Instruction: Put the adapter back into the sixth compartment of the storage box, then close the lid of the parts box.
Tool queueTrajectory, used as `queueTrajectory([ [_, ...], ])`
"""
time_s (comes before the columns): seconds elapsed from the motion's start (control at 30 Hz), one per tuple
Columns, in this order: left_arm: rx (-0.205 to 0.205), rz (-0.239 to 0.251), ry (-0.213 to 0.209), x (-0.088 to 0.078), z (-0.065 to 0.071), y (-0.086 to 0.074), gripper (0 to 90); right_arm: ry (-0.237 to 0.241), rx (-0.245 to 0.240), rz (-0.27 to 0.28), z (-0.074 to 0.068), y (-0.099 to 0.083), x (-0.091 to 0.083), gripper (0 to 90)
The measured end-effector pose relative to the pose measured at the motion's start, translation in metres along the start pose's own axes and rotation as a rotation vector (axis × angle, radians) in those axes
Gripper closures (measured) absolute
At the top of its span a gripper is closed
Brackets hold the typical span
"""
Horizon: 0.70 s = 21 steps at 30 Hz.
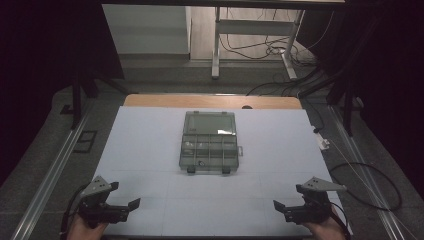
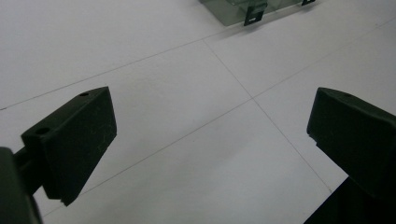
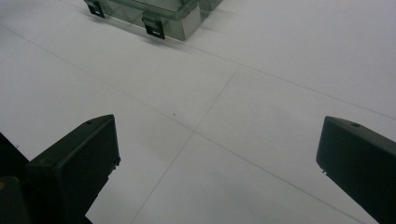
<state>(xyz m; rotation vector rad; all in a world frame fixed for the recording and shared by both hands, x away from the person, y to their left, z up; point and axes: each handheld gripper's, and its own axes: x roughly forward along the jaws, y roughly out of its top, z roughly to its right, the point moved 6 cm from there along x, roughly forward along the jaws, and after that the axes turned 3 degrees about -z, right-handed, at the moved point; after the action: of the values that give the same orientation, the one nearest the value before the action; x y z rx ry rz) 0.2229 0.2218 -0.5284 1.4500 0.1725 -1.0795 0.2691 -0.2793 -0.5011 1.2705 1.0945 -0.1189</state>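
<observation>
A clear grey plastic compartment box (image 1: 208, 142) lies shut in the middle of the white table (image 1: 150, 150), with two black latches on its near edge. Its near corner and latches show at the top of the left gripper view (image 2: 243, 11) and of the right gripper view (image 3: 154, 14). My left gripper (image 1: 131, 204) rests at the near left corner of the table, jaws wide apart with nothing between them (image 2: 210, 135). At the near right corner my right gripper (image 1: 278, 206) is likewise open and empty (image 3: 217, 149). Both point inward, well short of the box.
The white table top is crossed by thin seam lines. A wooden edge (image 1: 210, 101) borders its far side. A small white object (image 1: 323, 144) sits at the right edge. Cables (image 1: 370, 185) lie on the floor to the right, and a metal frame (image 1: 216, 45) stands behind.
</observation>
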Motion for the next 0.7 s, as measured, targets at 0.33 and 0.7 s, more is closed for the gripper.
queueTrajectory([
  [0.33,0.006,-0.004,0.002,0.0003,0.0006,0.0003,2.0,-0.011,0.015,-0.007,0.0015,-0.0087,-0.0009,0.0],
  [0.7,-0.003,-0.007,-0.016,0.001,-0.0006,0.0015,0.7,-0.01,0.024,-0.006,0.002,-0.008,-0.0007,0.0],
])
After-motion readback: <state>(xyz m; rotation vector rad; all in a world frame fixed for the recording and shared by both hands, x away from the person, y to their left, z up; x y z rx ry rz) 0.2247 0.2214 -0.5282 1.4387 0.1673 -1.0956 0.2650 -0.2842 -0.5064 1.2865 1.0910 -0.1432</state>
